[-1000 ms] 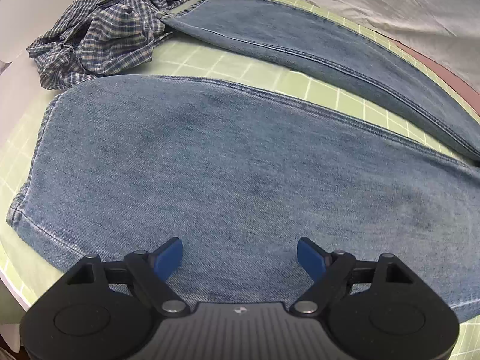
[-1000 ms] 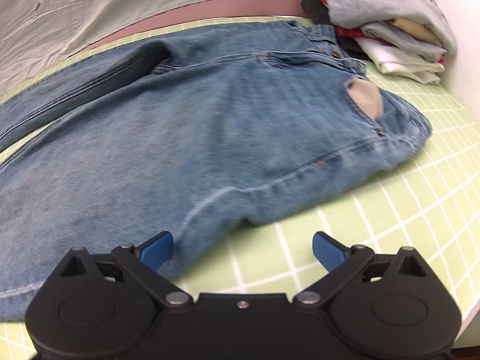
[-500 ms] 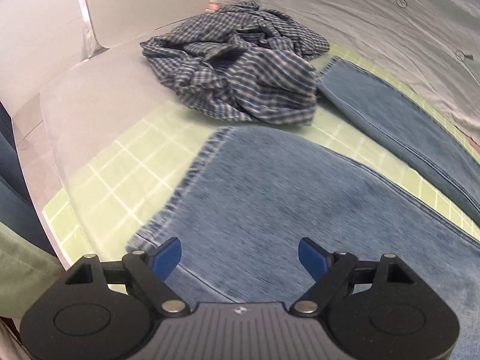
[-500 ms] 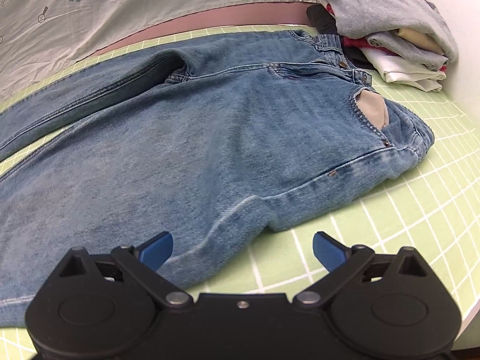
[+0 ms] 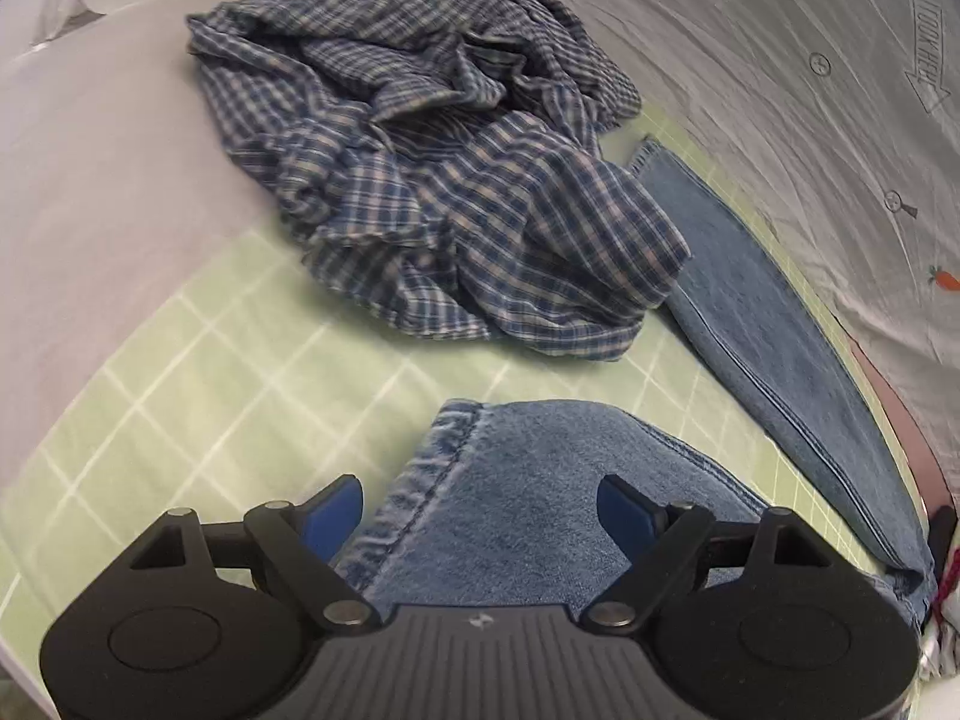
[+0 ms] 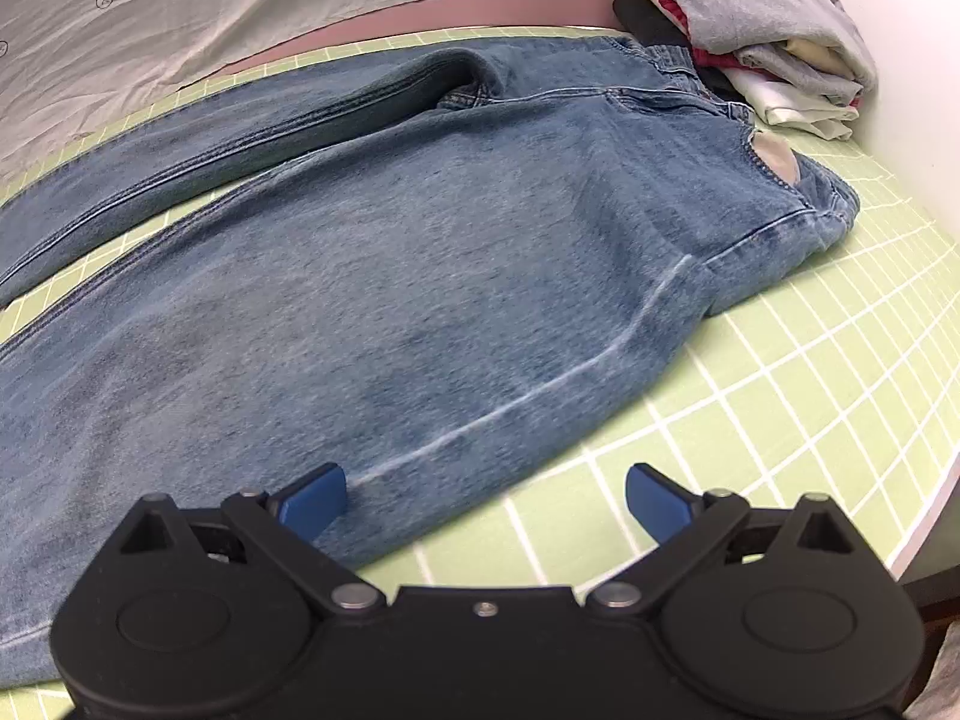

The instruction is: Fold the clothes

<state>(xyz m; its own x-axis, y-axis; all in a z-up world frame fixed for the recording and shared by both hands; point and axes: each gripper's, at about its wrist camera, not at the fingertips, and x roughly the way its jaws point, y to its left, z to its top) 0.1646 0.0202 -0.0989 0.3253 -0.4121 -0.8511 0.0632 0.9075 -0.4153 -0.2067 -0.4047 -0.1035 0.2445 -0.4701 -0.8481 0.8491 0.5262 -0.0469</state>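
A pair of blue jeans (image 6: 384, 276) lies spread flat on a green grid mat (image 6: 798, 372), waist at the right and legs running left. In the left wrist view the near leg's hem (image 5: 438, 468) lies between the blue pads of my left gripper (image 5: 480, 510), which stands open above it without pinching. The far leg (image 5: 768, 348) runs along the right. My right gripper (image 6: 486, 495) hovers open over the near side seam of the jeans at the thigh, its left pad over denim and its right pad over bare mat.
A crumpled blue plaid shirt (image 5: 444, 180) lies just beyond the hem, partly over the far leg's end. A stack of folded clothes (image 6: 762, 30) sits past the waistband. A grey printed sheet (image 6: 240, 12) covers the back. The mat's white edge (image 6: 900, 468) curves at right.
My left gripper has swept left along the near leg to its hem, bringing the plaid shirt close ahead. My right gripper has slid along the jeans' near edge; the waist now sits farther off.
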